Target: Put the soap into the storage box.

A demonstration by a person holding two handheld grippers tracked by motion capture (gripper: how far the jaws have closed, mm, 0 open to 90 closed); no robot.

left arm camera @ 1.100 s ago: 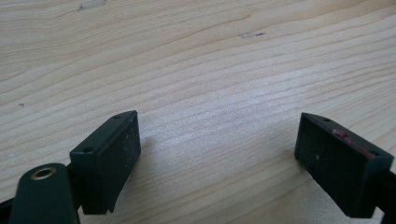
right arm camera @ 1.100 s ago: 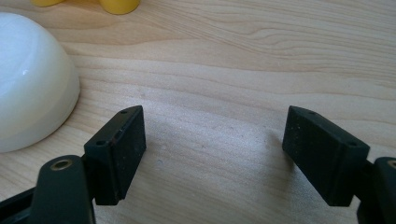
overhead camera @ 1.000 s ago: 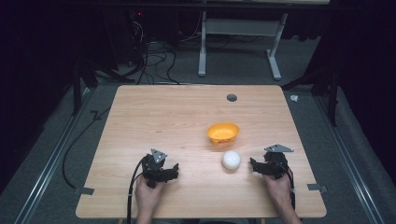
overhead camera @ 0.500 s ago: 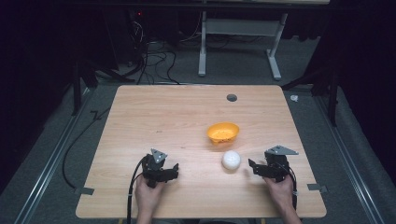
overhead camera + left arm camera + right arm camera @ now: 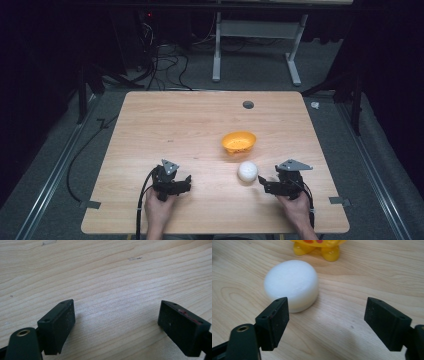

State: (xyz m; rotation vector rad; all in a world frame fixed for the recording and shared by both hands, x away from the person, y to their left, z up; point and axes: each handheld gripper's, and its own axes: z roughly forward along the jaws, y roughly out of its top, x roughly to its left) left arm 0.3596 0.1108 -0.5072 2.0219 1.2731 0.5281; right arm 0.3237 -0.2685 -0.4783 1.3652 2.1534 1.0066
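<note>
Writing: no brand, label or lettering can be read on anything; the yellow bowl [image 5: 322,247] carries only red-orange painted patches.
White ball [image 5: 247,171]: matte, fine-grained foam look, rounded with a flattened top; lies on the table just in front of the right gripper's left pad, near it but apart, and just beside the bowl.
Yellow bowl: glossy plastic, round, on stubby feet, beyond the ball.
Table [image 5: 175,125]: pale wood-grain top, rounded corners, a dark round hole [image 5: 248,104] near the far edge.
Right gripper [image 5: 325,315]: jaws have just been opening and stand wide apart; nothing between the flat, black, grainy pads.
Left gripper [image 5: 116,316]: jaws wide apart over bare wood; one pad edge shows red scuffs.
</note>
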